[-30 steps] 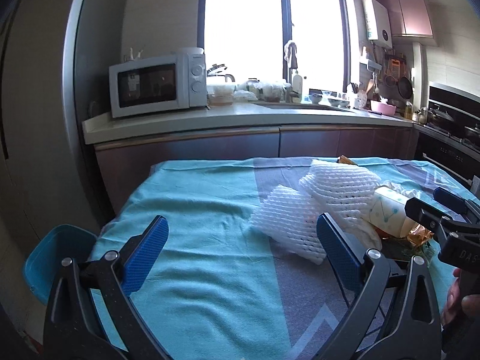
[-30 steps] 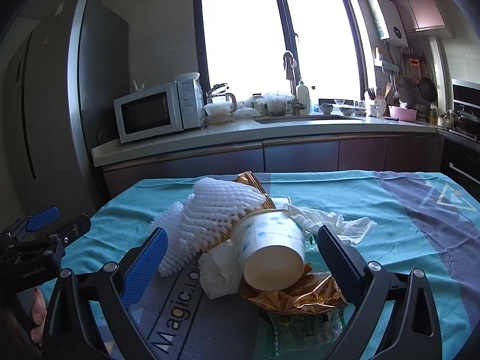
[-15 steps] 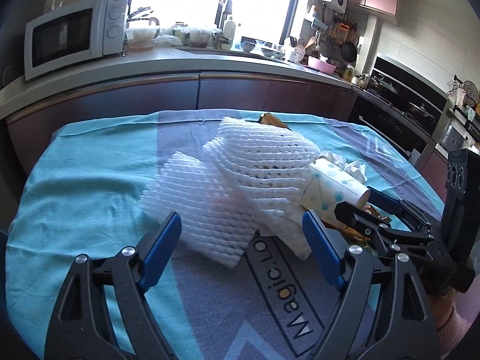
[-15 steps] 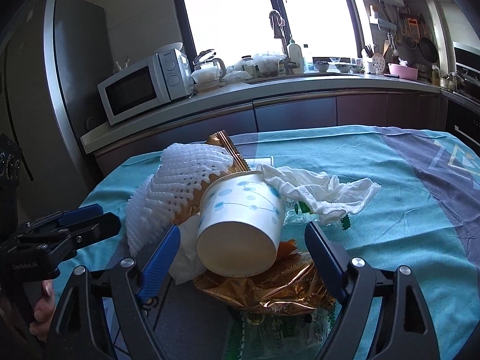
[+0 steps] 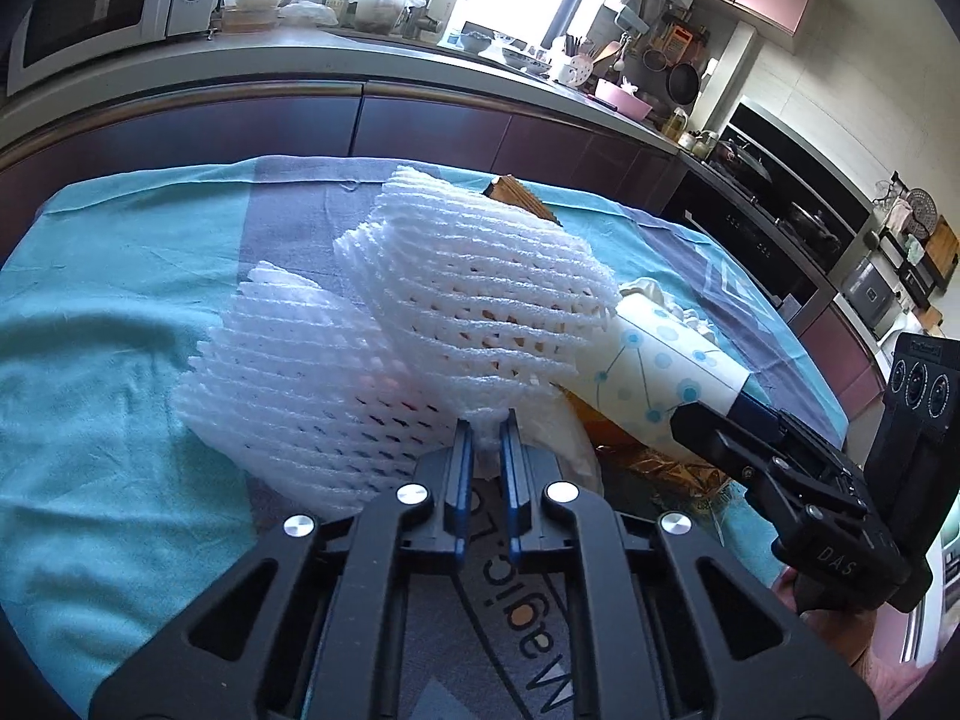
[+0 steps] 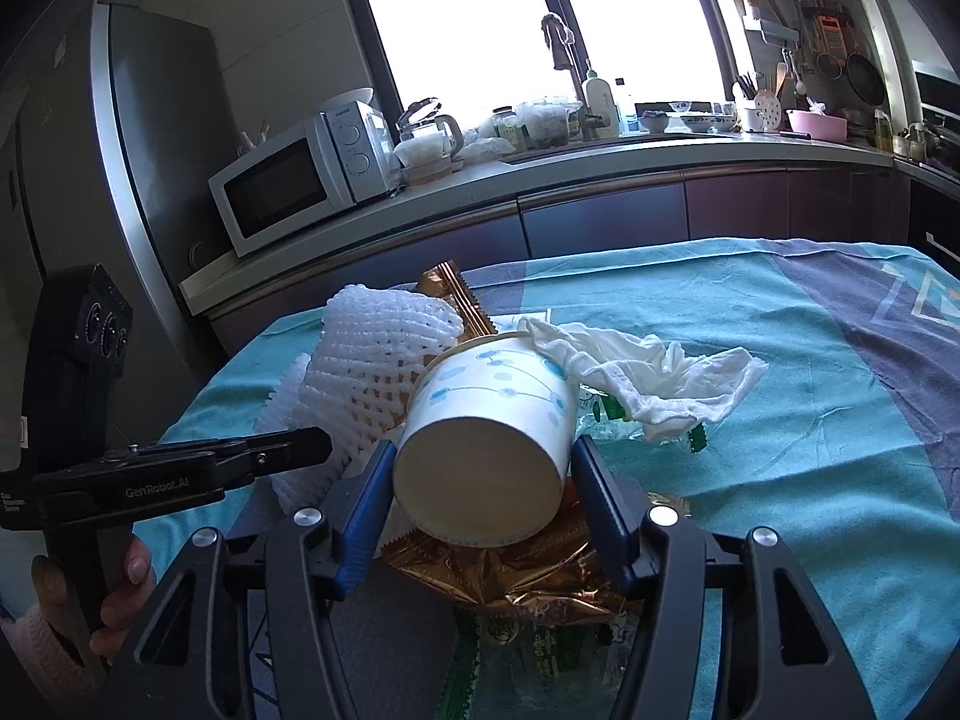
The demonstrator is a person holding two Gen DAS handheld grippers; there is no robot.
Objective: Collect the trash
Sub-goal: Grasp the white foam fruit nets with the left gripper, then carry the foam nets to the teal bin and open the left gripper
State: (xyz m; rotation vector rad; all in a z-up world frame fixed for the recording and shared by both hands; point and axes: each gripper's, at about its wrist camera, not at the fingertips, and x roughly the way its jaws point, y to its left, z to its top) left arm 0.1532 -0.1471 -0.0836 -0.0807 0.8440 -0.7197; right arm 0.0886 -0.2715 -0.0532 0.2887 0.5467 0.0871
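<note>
Two grippers of mine are at work on one heap of trash lying on the teal tablecloth (image 6: 810, 480). I take the paper cup (image 6: 486, 450) as my landmark: it lies on its side in the middle of the heap, its base turned toward my right gripper (image 6: 480, 480).

My right jaws have just been closing, and their blue pads now sit against both sides of the cup near its base, grasping it.

Left of the cup is the white foam netting (image 5: 480, 294), two pieces, one lying over the other and leaning on the cup. My left gripper (image 5: 483, 429) has just clenched nearly flat, and a thin edge of that netting is pinched between its pads.

Under the cup lies a crumpled gold wrapper (image 6: 510, 576), with a clear green-printed bag (image 6: 540, 654) below that. Right of the cup, touching its rim, a wrinkled white tissue (image 6: 648, 384) is spread out. Behind the cup, another gold wrapper (image 6: 456, 294) sticks up past the netting.
</note>
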